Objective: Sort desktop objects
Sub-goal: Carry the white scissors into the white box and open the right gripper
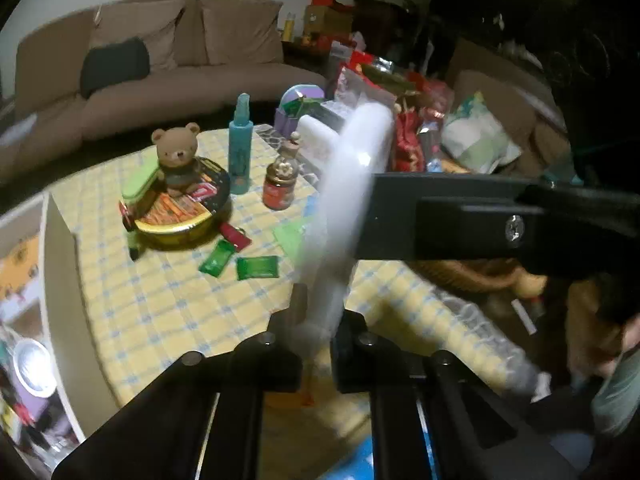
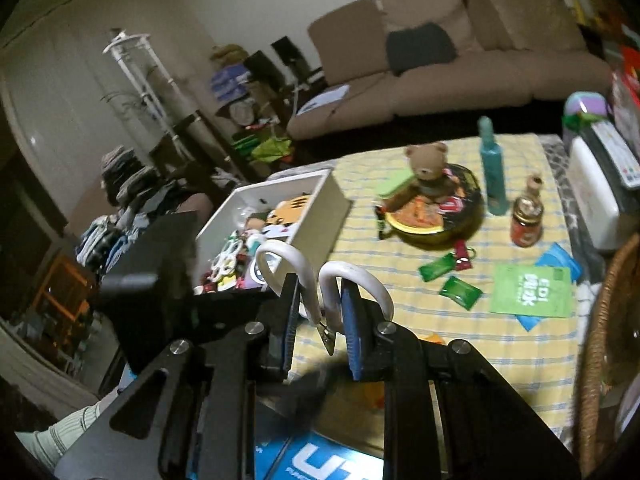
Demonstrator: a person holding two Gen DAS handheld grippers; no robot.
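Note:
My left gripper (image 1: 318, 340) is shut on a long white handle-like object (image 1: 352, 184), blurred, standing up between the fingers. The right gripper's black body crosses the left wrist view at the right (image 1: 500, 220). My right gripper (image 2: 324, 332) is shut on white-handled scissors (image 2: 320, 280), handles pointing up, above the near table edge. A white storage box (image 2: 280, 220) holding small items stands left on the yellow checked tablecloth (image 2: 460, 328). A teddy bear (image 2: 426, 166) sits on a round tin (image 2: 444, 216).
A teal spray bottle (image 2: 494, 168), a small red jar (image 2: 528, 216), green sachets (image 2: 460, 290), a green packet (image 2: 532, 290) and a key tag (image 2: 462, 256) lie on the table. A wicker basket (image 2: 600, 340) stands at right. A white appliance (image 2: 596, 196) is behind. A sofa (image 2: 440, 52) stands beyond.

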